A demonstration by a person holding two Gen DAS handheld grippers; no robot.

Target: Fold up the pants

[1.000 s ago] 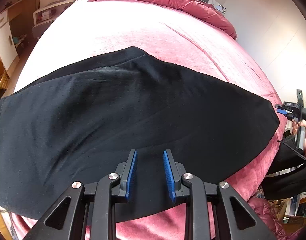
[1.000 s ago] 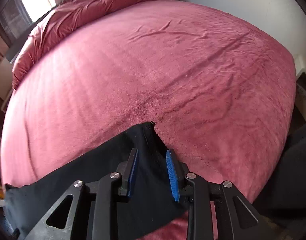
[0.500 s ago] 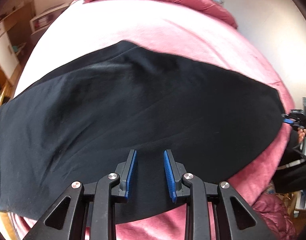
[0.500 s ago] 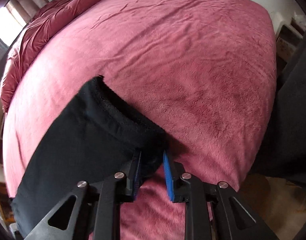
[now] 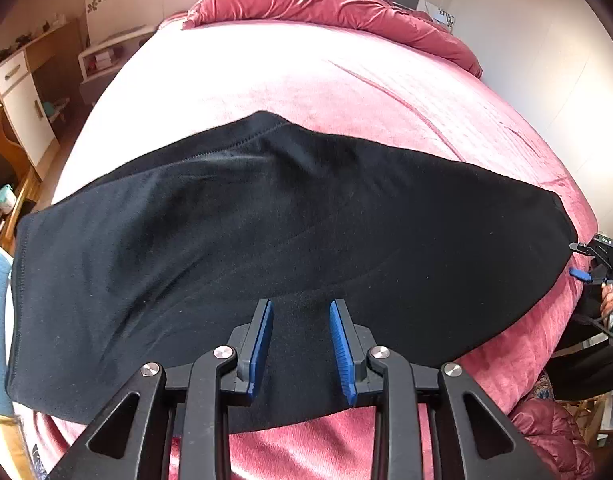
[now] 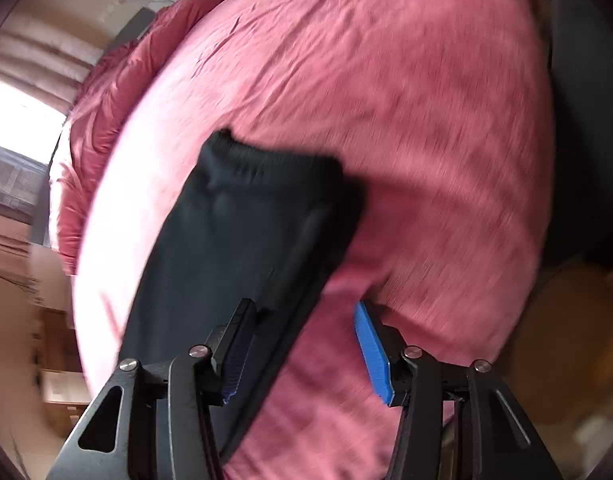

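Lying flat under both spread jaws, black pants (image 5: 290,232), right view blurred, contact seemingly none

Right wrist view is motion-blurred throughout; furniture at lower left of the frame cannot be identified. The pants (image 6: 242,240) are cut off by the bottom edge behind the right gripper (image 6: 306,344). In the left wrist view, the right gripper (image 5: 602,260) is clipped by the right edge; its jaws cannot be judged there.
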